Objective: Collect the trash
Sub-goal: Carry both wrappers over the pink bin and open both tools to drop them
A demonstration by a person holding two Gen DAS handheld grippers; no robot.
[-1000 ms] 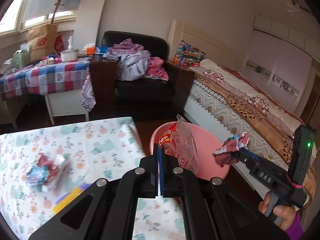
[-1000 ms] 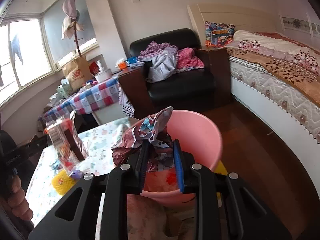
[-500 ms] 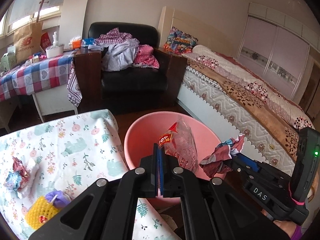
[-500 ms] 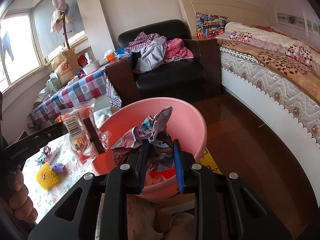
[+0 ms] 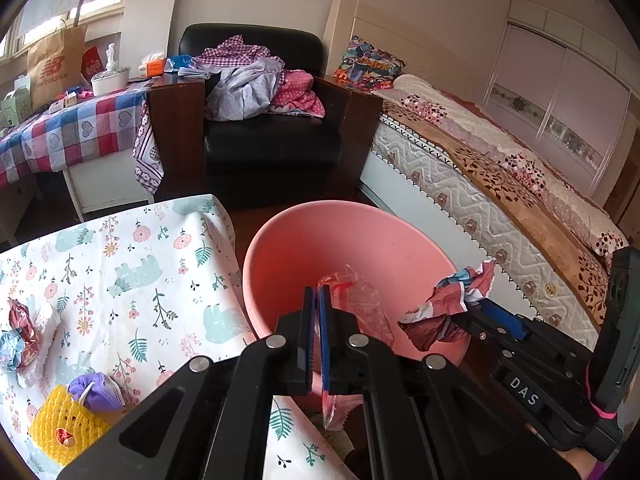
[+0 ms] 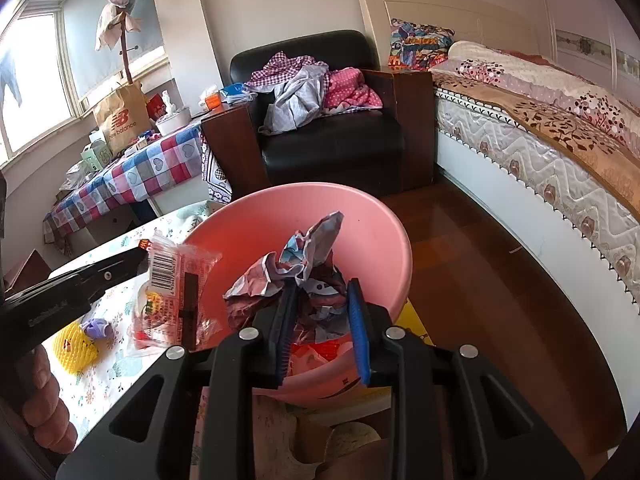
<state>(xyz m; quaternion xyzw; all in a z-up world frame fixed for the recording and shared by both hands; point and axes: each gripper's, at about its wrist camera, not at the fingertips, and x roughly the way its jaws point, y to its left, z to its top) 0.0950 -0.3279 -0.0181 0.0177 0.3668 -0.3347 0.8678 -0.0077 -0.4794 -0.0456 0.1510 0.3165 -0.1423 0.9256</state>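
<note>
A pink bin [image 5: 320, 240] stands on the floor beside the floral-cloth table. My left gripper [image 5: 317, 292] hangs over the bin's near rim with a clear red-printed snack wrapper [image 5: 360, 308] pinched between its blue pads; its jaws are just opening. From the right wrist, that snack wrapper [image 6: 172, 280] dangles at the pink bin's [image 6: 372, 236] left rim from the left gripper [image 6: 140, 260]. My right gripper [image 6: 320, 286] is shut on a crumpled colourful wrapper [image 6: 304, 256] above the bin's mouth. In the left wrist view the right gripper [image 5: 468, 312] holds that crumpled wrapper [image 5: 452, 300] at the bin's right rim.
On the table [image 5: 120, 260] lie a yellow foam net [image 5: 60, 428], a purple mask [image 5: 96, 390] and a crumpled wrapper on tissue [image 5: 20, 328]. A black armchair [image 5: 272, 140] with clothes stands behind the bin, and a bed [image 5: 500, 184] runs along the right.
Both grippers have come closer to the pink bin and lower, carrying their wrappers from beside it to over its mouth. Both grips look unchanged.
</note>
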